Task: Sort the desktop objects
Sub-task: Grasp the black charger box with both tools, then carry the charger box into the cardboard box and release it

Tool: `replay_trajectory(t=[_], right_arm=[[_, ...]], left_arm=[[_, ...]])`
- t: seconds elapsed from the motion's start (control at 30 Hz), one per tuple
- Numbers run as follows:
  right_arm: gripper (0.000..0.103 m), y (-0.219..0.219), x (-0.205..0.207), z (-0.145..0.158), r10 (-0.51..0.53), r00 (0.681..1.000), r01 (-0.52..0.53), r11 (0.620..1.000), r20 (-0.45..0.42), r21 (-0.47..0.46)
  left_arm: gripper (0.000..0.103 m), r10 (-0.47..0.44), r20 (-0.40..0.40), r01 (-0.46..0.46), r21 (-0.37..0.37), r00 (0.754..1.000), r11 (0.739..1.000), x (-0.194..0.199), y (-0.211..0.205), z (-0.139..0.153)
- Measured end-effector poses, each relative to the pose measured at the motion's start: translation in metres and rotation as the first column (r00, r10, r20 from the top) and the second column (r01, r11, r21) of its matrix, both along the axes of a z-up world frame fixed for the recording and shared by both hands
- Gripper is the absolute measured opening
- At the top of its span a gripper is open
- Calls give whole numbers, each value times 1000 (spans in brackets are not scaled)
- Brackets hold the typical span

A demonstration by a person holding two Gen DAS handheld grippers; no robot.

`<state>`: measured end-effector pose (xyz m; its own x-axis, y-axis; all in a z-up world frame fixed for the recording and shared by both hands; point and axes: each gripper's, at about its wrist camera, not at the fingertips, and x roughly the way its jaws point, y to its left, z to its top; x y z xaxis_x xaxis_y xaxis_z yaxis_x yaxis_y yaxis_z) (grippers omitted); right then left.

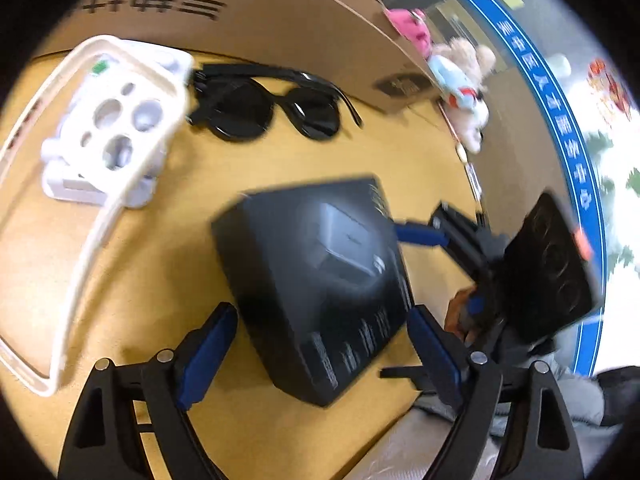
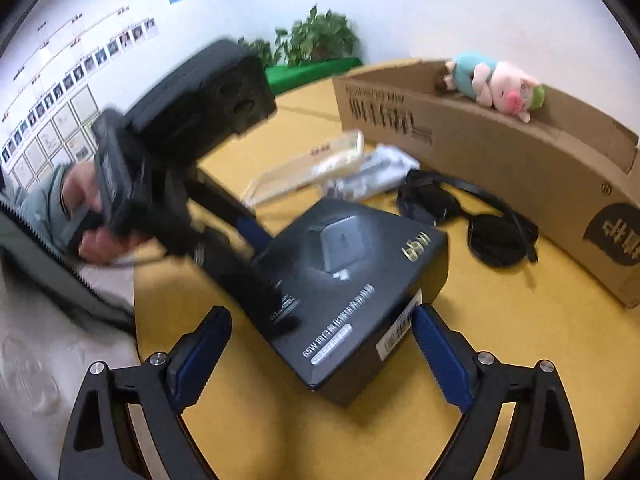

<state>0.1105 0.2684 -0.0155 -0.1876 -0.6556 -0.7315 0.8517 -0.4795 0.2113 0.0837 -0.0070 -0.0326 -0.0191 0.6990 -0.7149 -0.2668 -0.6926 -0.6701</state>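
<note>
Black box [image 1: 320, 280], matte card with sharp corners, is lying mid-desk [image 1: 168, 248]. Both grippers are flanking it, left gripper [image 1: 320, 344] and right gripper [image 2: 320, 348] spread wide, pinching nothing. Judged step: closing in to grasp; next needs squaring pads on opposite faces. Glossy sunglasses [image 1: 272, 108] and carton [image 2: 500, 152] are sitting beyond.

1. Both views are bright and evenly lit, with soft, faint shadows under the black box [image 2: 360, 292].
2. Motion blur smears that box and the left gripper [image 2: 280, 276] reaching over it.
3. Fisheye bending curves the cardboard carton [image 2: 500, 152] behind the box; corners go black.
</note>
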Motion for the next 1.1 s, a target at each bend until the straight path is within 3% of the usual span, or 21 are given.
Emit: replay_trajectory(t=[0.07,0.13,0.17,0.2,0.3,0.4,0.47,0.67,0.97,1.1], right_arm=[[93,0,-3,-11,-20,1000,21,998,-9,65],[93,0,-5,-18,-22,1000,22,997,5,72],[93,-1,-7,-21,-21,1000,20,997,8,70],[92,-3,-8,-24,-21,1000,21,997,5,76],[92,-13,-5,-29,-24,998,32,993,-66,117],[81,-11,-6,-28,-41,996,48,994,-77,100],[80,-9,-10,-23,-80,994,85,993,-76,77],[80,-7,-17,14,-109,975,113,994,-192,8],[80,-9,-61,86,-159,910,152,987,-384,-47],[80,-6,-91,121,-181,864,174,983,-470,-58]], left_arm=[[87,27,-2,-27,0,1000,1000,-6,-4,0],[86,20,-16,-20,-2,1000,1000,-6,-3,0],[71,5,-24,-5,-7,1000,1000,-5,0,-1],[66,-10,-51,8,-40,999,999,-3,5,0],[66,-18,-75,13,-71,997,997,-3,7,3],[62,-11,-93,4,-78,996,997,-3,5,12],[62,-4,-136,-6,-78,991,997,-3,5,23],[62,5,-255,-18,-50,967,999,-13,3,71],[62,-8,-482,-16,-47,876,999,-62,10,159],[62,-31,-582,-11,-69,813,998,-89,22,197]])
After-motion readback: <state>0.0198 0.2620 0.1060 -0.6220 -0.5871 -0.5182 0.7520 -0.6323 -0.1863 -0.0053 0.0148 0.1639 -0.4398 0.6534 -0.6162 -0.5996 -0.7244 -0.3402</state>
